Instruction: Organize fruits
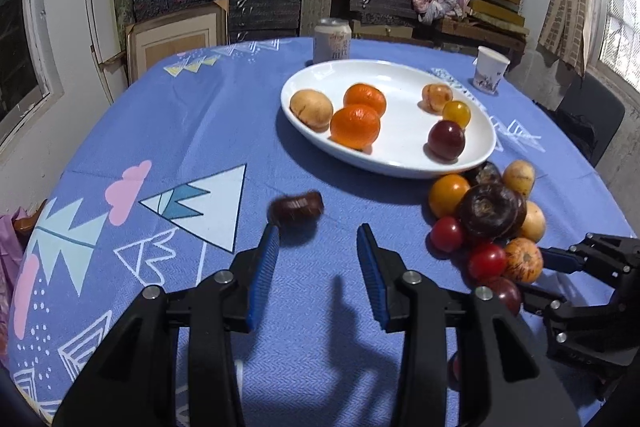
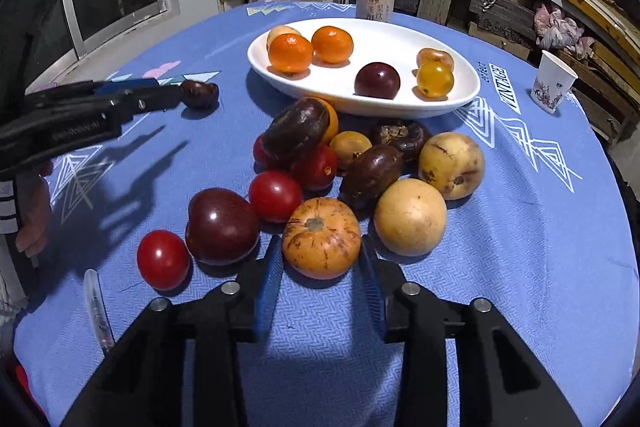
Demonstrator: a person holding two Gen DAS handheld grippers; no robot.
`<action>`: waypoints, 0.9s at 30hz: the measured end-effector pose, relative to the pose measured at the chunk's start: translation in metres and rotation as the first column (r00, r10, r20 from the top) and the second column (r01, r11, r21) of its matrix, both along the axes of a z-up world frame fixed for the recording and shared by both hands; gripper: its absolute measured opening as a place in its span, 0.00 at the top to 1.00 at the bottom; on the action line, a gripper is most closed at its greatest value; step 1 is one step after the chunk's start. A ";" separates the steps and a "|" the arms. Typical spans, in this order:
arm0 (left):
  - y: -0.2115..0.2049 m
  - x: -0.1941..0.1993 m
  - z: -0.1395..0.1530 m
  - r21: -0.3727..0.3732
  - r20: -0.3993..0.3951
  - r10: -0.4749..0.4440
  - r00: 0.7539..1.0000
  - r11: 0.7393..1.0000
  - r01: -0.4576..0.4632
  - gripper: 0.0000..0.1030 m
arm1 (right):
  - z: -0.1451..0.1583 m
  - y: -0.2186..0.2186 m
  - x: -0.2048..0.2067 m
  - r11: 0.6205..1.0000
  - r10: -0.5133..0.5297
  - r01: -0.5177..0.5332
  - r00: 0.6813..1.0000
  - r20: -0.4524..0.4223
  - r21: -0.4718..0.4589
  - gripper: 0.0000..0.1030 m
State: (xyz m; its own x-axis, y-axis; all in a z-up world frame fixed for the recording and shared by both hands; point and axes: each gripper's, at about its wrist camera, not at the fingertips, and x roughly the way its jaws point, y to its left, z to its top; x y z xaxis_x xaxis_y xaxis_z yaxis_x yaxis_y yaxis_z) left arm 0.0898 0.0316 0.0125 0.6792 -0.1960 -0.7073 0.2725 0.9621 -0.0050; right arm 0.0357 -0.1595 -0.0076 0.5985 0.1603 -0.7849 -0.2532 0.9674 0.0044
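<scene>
A white oval plate (image 1: 304,83) (image 2: 400,35) holds two oranges (image 1: 356,127), a tan fruit, a dark plum (image 1: 447,140) and two small yellow ones. A pile of loose fruit (image 2: 360,167) lies on the cloth in front of it. My right gripper (image 2: 320,247) is open, its fingers on either side of an orange striped fruit (image 2: 321,243); it also shows in the left wrist view (image 1: 538,273). My left gripper (image 1: 318,235) is open and empty. A dark brown chestnut-like fruit (image 1: 296,207) (image 2: 200,93) lies just beyond its left fingertip.
A drink can (image 1: 332,41) stands behind the plate and a paper cup (image 1: 490,75) at the far right. A pen (image 2: 98,311) lies near the table's front left edge. Stacked boxes fill the shelves behind the round table with its blue patterned cloth (image 1: 160,131).
</scene>
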 end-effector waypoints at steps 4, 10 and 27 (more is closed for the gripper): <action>0.001 0.012 -0.005 0.009 -0.006 0.031 1.000 0.999 -0.031 0.53 | 0.000 0.000 0.000 1.000 -0.001 0.001 1.000 -0.002 0.003 0.62; -0.011 0.033 -0.025 0.078 -0.076 0.021 0.997 0.997 -0.015 0.43 | -0.001 -0.001 -0.001 1.000 -0.003 0.003 1.000 -0.008 0.013 0.62; -0.027 0.054 0.055 -0.051 0.071 -0.005 0.997 0.999 0.008 0.61 | 0.069 -0.038 0.038 0.981 -0.068 0.047 0.992 0.106 0.188 0.63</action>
State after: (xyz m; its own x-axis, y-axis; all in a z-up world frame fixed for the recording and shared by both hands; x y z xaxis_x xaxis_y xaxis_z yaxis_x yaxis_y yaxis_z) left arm 0.1437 0.0046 0.0678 0.7261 -0.2355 -0.6460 0.2802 0.9593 -0.0349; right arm 0.0736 -0.1977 0.0617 0.6929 0.2587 -0.6730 -0.2059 0.9655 0.1592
